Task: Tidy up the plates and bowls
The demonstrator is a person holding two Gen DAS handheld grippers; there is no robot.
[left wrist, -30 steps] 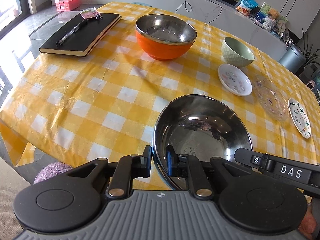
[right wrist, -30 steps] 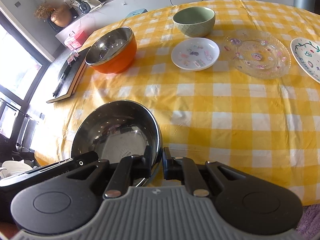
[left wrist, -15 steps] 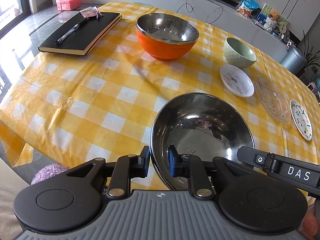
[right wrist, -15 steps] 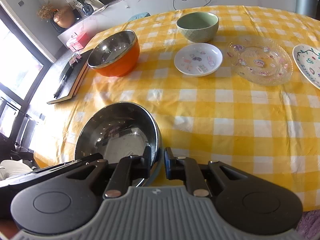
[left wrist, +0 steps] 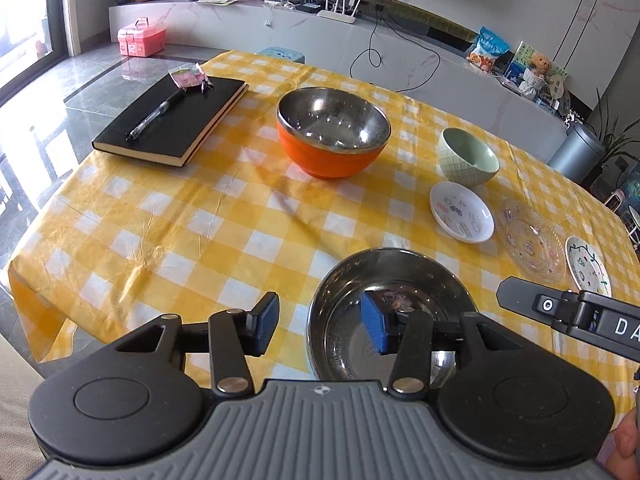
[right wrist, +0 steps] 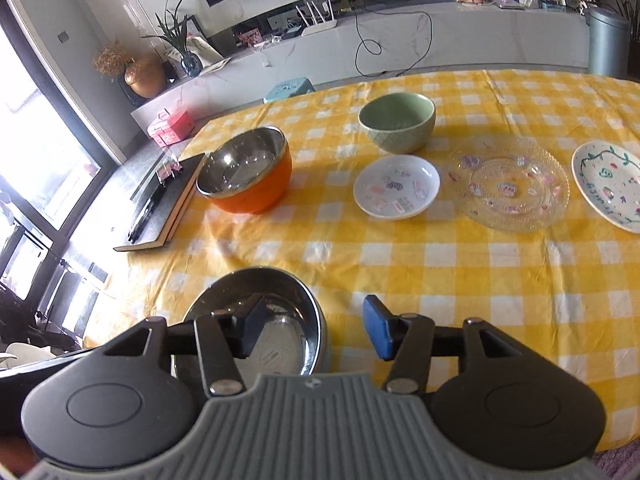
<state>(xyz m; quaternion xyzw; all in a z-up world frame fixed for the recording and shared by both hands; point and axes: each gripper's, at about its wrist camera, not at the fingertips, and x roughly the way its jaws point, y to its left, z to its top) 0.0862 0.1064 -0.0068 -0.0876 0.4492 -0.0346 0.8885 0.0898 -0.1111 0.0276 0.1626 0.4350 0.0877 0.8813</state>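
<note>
A shallow steel bowl [left wrist: 400, 276] [right wrist: 286, 300] rests on the yellow checked tablecloth [left wrist: 200, 216] near the front edge. My left gripper [left wrist: 318, 320] straddles the bowl's left rim, and its jaws are opening, with the pads clear of the metal. My right gripper [right wrist: 315, 322] straddles the opposite rim in the same way, its jaws opening too; it also shows in the left wrist view [left wrist: 568, 312]. Farther back stand an orange bowl with a steel lining [left wrist: 334, 136] [right wrist: 246, 176] and a green bowl [left wrist: 468, 156] [right wrist: 396, 126].
A small white saucer [left wrist: 462, 212] [right wrist: 396, 192], a clear glass plate [left wrist: 530, 246] [right wrist: 508, 184] and a painted white plate [left wrist: 588, 266] [right wrist: 612, 184] lie in a row at the right. A black notebook [left wrist: 172, 120] with a pen lies at the back left.
Both grippers were shut on the steel bowl's rim and have opened off it. Both have risen a little, so more of the table shows. The bowl stays on the cloth.
</note>
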